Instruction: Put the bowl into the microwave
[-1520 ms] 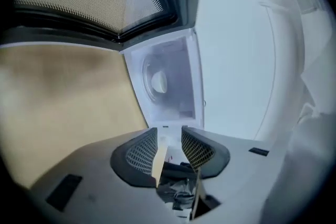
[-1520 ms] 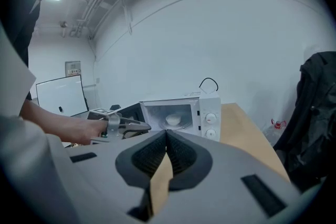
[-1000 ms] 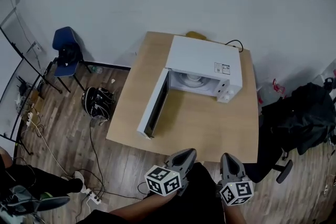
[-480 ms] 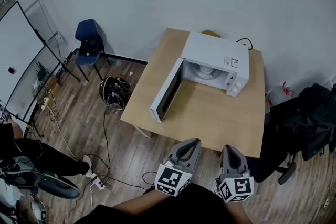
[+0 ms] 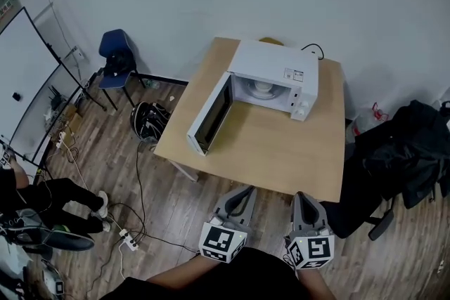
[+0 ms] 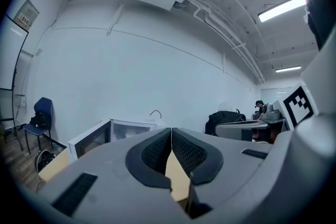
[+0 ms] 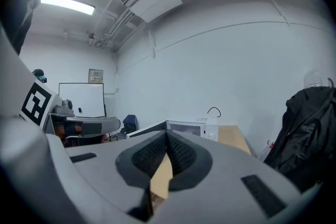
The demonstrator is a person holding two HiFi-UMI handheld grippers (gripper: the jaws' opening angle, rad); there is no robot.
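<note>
Across the last second the head view swings and pulls back a little. The worktop [image 5: 281, 151] now sits higher and smaller in it. The two grippers, which reached the worktop's near edge a second ago, now hang just short of it, over the wooden floor.

The left gripper [image 5: 242, 193] keeps its fingers [image 6: 155, 152] clenched, pad against pad, with nothing between them. The right gripper [image 5: 304, 197] is the same: its fingers [image 7: 181, 155] are pressed together and empty. Neither carries anything, and neither touches the worktop.

The microwave [image 5: 274, 67] stands at the far side of the worktop, and its door [image 5: 209, 116] is swung wide to the left, as it was in both earlier views. Inside the cavity lies a pale round thing [image 5: 261, 88], unmoved over the second. It is too small to tell whether it is the bowl or only the turntable. No bowl shows anywhere else, on the bare worktop or in either gripper view.

My reading is that the person is backing away with both tools idle. That fits a bowl already set inside (if the round thing is indeed the bowl), which would leave at most the open door to deal with. If it is only the turntable, the bowl is out of sight and the task has not started.
</note>
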